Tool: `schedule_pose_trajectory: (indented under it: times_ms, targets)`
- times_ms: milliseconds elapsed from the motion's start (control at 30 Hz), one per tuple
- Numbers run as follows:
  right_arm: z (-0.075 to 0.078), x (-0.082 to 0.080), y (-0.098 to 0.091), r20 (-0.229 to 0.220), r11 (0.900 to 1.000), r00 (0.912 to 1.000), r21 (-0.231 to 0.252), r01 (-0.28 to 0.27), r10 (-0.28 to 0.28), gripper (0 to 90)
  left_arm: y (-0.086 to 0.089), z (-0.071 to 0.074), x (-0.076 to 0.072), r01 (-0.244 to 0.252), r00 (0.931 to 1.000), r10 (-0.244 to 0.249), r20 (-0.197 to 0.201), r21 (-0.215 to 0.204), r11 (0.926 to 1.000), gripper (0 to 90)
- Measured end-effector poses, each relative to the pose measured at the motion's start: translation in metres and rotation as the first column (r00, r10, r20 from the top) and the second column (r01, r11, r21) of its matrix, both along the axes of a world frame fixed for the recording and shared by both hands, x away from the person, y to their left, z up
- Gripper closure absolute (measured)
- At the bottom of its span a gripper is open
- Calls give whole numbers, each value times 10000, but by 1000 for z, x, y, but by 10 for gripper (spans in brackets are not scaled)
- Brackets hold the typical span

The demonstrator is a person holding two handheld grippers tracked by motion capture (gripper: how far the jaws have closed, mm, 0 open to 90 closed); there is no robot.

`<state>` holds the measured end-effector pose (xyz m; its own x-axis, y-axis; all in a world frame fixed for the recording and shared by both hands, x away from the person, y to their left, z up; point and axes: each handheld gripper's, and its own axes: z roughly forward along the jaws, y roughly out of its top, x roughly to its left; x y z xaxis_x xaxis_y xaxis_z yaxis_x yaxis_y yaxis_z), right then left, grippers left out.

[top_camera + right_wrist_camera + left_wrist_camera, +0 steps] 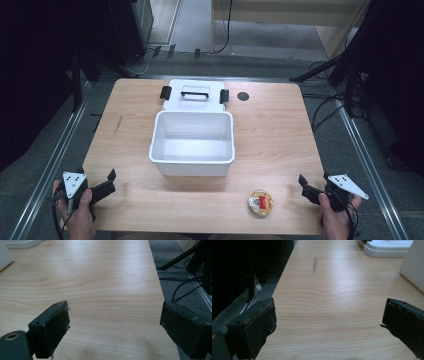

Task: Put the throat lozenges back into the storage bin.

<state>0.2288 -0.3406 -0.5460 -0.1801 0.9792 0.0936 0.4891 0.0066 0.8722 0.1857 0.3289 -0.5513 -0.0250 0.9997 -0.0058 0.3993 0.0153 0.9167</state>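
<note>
The small round packaged snack (261, 203) is lying at the lower right of the high view, near the right gripper (314, 188), which is gaping empty. The left gripper (102, 186), lower left, is also standing released. The white box (192, 165) is sitting mid-frame, its lid (195, 102) behind.

Label on round snack pack (261, 203) unreadable

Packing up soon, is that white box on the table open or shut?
Open: the white box shows its empty inside, and its lid lies flat behind it.
</note>
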Motion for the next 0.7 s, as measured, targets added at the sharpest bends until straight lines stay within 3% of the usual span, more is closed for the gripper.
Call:
schedule_pose_trajectory:
  times_ms: [167,333,433,467,700]
  targets:
    - [1,0,-2,-14,9999,9999,133,-103,103,131,-1,0,0,-124,9999,124,-34,103,9999,0]
    - [7,-1,-4,-480,9975,9969,362,-606,623,130,-1,0,1,-173,9998,174,-101,63,9998,0]
    - [16,-2,1,-769,9953,9924,-63,-968,961,130,0,0,2,-203,9998,203,-81,19,9998,0]
    - [20,-2,5,-1054,9933,9883,-235,-1132,1102,130,-1,0,3,-189,9998,190,-95,32,9998,0]
    - [33,1,20,-1995,9835,9698,-853,-1597,1402,133,-1,0,3,-168,9998,169,-104,105,9998,0]
